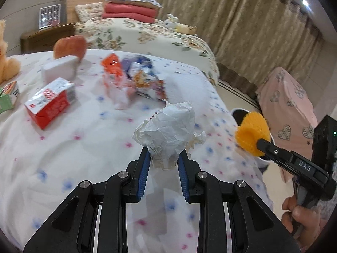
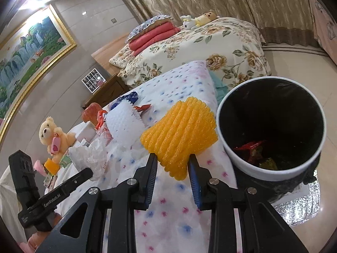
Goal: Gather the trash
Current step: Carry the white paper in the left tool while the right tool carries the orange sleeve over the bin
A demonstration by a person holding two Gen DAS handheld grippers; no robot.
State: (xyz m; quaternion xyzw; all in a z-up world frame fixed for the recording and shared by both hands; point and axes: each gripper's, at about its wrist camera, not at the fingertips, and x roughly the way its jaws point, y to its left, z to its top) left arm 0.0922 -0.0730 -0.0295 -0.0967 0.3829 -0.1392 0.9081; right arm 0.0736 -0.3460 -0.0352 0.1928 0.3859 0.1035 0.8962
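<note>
Right claw [image 2: 172, 166] (side lettering "DAS") around orange foam net [image 2: 179, 135]

Both wrist views close, facing across bed [image 1: 84, 143] (shared, each showing other).

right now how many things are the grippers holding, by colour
white: 1, the crumpled paper in the left gripper
orange: 1, the foam net in the right gripper
total: 2
</note>
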